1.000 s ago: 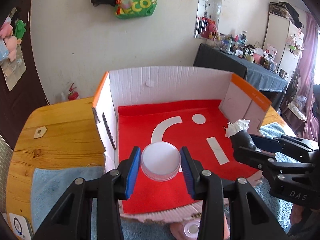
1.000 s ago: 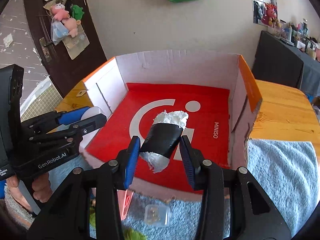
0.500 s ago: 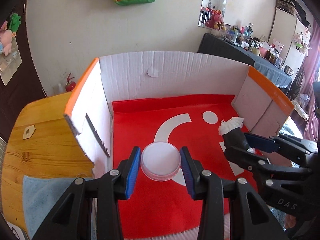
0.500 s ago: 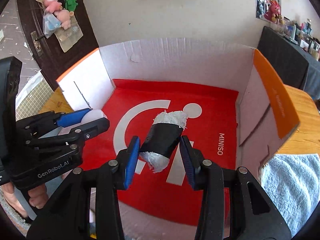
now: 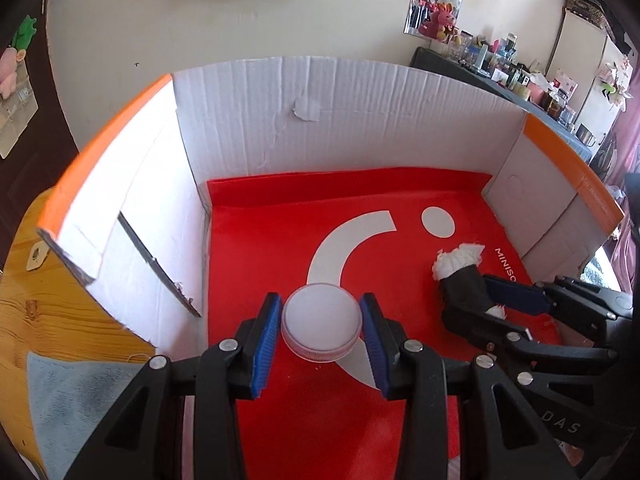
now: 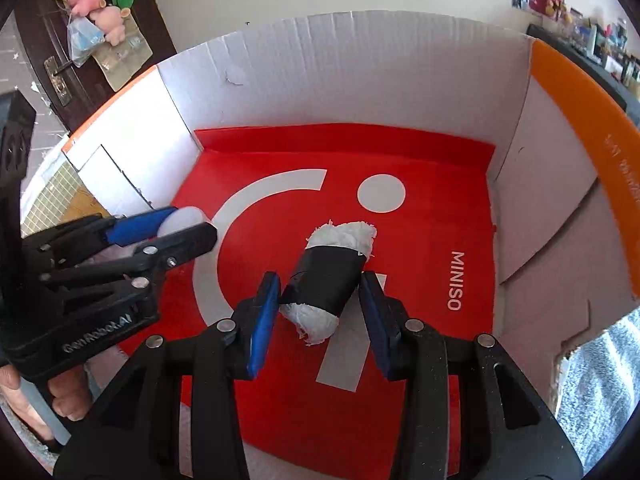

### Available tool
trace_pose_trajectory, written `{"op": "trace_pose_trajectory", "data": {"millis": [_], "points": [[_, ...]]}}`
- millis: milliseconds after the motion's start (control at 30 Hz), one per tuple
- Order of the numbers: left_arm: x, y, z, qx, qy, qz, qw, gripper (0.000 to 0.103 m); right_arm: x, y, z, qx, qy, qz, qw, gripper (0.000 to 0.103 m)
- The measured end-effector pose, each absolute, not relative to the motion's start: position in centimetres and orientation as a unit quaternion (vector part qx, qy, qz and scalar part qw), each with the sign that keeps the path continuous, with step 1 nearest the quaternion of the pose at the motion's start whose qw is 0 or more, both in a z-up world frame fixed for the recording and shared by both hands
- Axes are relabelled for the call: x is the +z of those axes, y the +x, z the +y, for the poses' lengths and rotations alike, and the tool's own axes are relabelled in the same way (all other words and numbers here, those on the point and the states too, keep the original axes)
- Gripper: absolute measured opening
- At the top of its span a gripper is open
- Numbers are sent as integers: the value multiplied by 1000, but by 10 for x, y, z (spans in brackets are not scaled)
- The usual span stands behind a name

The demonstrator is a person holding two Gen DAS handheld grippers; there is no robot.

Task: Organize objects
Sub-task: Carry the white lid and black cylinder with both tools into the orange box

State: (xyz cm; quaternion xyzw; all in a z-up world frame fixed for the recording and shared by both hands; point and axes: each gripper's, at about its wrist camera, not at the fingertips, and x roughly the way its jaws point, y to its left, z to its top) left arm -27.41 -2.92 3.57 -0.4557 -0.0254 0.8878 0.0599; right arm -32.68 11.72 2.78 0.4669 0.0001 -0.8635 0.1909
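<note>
Holding a lid point(image 5: 320, 322) in my left gripper point(image 5: 320, 328) and a taped roll point(image 6: 332, 276) in my right gripper point(image 6: 320, 312), both clamped, above the box's point(image 5: 320, 120) red floor near its front edge. Neither is set down yet; releasing remains.

box point(image 5: 360, 120) white, orange rims | liner point(image 5: 280, 240) red, white logo | lid point(image 5: 322, 324) white

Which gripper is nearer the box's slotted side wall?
Left. The left gripper, shut on the white lid, hangs beside the slotted wall; the right gripper sits across the box.
</note>
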Motion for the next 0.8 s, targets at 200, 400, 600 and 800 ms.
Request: {"op": "trace_pose_trajectory", "data": {"millis": [200, 400, 600, 800], "points": [[36, -265, -29, 886, -459, -25, 64, 42, 30, -321, 121, -856, 474, 7, 207, 39], [34, -255, -23, 886, -460, -17, 65, 42, 34, -315, 129, -851, 484, 6, 207, 39], [27, -255, -24, 882, -467, -20, 64, 42, 35, -319, 129, -856, 487, 14, 175, 39], [25, -254, -28, 882, -466, -24, 67, 42, 34, -319, 138, -853, 492, 2, 172, 39]]}}
